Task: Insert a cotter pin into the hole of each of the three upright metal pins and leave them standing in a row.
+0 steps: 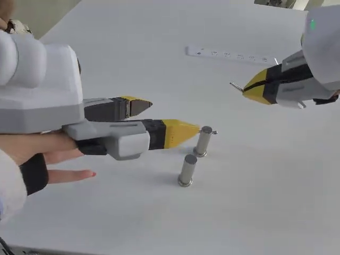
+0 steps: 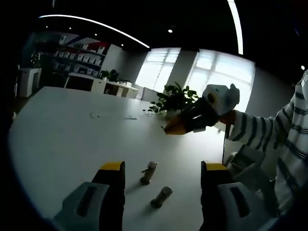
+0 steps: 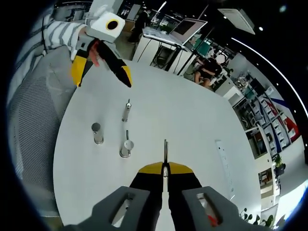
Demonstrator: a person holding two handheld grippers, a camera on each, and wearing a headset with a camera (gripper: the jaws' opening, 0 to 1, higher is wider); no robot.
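Two upright metal pins stand close together on the white table. One metal pin [image 1: 203, 141] [image 2: 149, 172] [image 3: 126, 148] carries a cotter pin across its top. The other pin [image 1: 186, 170] [image 2: 161, 196] [image 3: 97, 133] has nothing in its top. A third pin [image 3: 127, 110] stands farther off, toward the left gripper. My left gripper [image 1: 167, 118] [image 2: 163, 166] hovers open just left of the pins, holding nothing. My right gripper [image 1: 245, 91] [image 3: 165, 168] is shut on a cotter pin [image 1: 235, 85] [image 3: 165, 151], raised above and right of the pins.
A white power strip [image 1: 228, 54] [image 3: 224, 163] lies at the far side of the table. A hand [image 1: 53, 154] rests flat on the table under the left gripper. A few small thin bits [image 2: 94, 115] lie far off on the tabletop.
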